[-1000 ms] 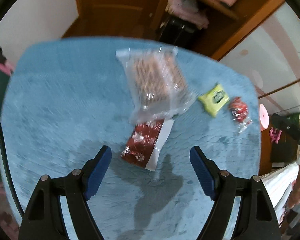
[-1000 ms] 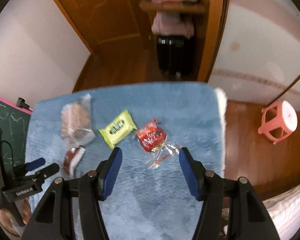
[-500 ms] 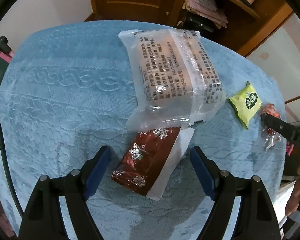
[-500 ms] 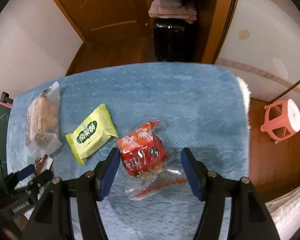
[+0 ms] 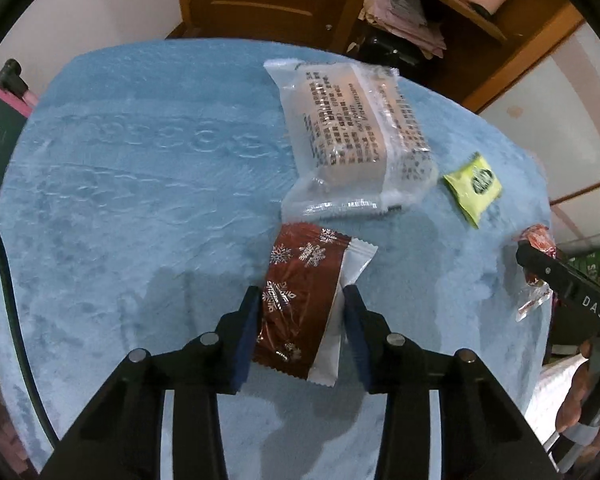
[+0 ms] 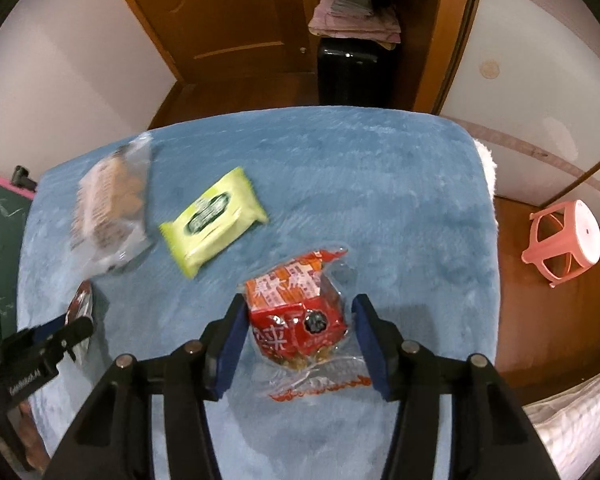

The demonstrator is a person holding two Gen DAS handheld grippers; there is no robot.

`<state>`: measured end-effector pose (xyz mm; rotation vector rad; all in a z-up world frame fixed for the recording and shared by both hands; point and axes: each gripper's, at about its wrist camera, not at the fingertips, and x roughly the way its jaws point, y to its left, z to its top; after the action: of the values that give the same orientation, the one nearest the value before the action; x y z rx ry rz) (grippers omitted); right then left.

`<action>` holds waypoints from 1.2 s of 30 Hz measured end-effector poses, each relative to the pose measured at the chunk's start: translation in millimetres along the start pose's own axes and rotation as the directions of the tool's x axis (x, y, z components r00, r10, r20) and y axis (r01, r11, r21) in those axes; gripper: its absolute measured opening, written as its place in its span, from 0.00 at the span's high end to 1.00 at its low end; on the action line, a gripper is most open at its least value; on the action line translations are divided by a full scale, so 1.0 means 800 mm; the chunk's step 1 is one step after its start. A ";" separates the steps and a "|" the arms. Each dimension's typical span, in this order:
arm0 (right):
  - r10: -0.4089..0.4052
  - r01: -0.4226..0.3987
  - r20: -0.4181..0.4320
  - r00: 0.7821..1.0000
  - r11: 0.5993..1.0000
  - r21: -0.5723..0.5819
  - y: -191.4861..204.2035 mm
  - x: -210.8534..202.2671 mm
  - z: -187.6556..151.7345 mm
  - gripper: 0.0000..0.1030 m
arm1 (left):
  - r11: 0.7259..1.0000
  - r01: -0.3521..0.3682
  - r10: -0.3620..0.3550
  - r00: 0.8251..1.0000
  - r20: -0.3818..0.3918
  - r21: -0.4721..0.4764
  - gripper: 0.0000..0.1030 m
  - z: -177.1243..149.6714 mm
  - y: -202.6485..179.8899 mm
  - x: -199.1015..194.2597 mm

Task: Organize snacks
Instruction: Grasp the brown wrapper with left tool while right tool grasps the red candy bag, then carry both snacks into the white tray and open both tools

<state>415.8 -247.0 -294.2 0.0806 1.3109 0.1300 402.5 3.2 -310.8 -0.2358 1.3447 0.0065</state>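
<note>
Blue-padded left tongs (image 5: 302, 300), earlier apart, are now clamped on the maroon snowflake packet (image 5: 300, 300); right tongs (image 6: 298, 316) are held apart around the red snack bag (image 6: 296, 312).

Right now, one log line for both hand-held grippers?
left hand-held gripper: shut on brown snowflake packet | right hand-held gripper: open, straddling red snack bag

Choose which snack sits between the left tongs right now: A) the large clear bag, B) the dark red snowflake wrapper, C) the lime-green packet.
B: the left tongs are closed onto the dark red snowflake wrapper, pads against both its sides.
</note>
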 end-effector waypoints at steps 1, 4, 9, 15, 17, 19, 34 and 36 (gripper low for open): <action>0.016 -0.016 0.003 1.000 1.000 0.001 0.001 -0.011 -0.007 0.49 | 1.000 0.003 -0.003 1.000 0.005 0.007 0.62 -0.001 0.000 -0.009; 0.050 -0.050 0.023 0.998 0.999 -0.001 0.004 -0.045 -0.022 0.49 | 0.999 0.014 -0.016 0.999 0.042 0.043 0.62 -0.013 0.002 -0.052; 0.116 -0.115 0.077 0.990 0.993 -0.019 0.015 -0.112 -0.045 0.49 | 0.995 0.020 -0.031 0.993 0.117 0.098 0.62 -0.035 0.010 -0.135; 0.195 -0.185 0.159 0.968 0.980 -0.074 0.038 -0.200 -0.079 0.49 | 0.992 0.042 -0.064 0.981 0.181 0.120 0.62 -0.069 0.029 -0.232; 0.215 -0.200 0.181 0.960 0.975 -0.095 0.047 -0.223 -0.090 0.48 | 0.990 0.049 -0.076 0.977 0.198 0.135 0.62 -0.087 0.036 -0.262; 0.239 -0.217 0.205 0.949 0.968 -0.123 0.057 -0.251 -0.110 0.48 | 0.987 0.059 -0.090 0.972 0.216 0.149 0.62 -0.104 0.041 -0.289; 0.294 -0.213 0.371 0.881 0.946 -0.243 0.107 -0.395 -0.285 0.47 | 0.964 0.063 -0.134 0.954 0.270 0.257 0.62 -0.258 0.060 -0.378; 0.297 -0.216 0.358 0.885 0.944 -0.249 0.108 -0.394 -0.306 0.47 | 0.959 0.067 -0.140 0.957 0.254 0.277 0.62 -0.278 0.056 -0.372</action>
<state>95.5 -209.2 -43.3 0.1012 0.8736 0.4534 114.0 47.8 -76.4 -0.0740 1.0447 -0.2228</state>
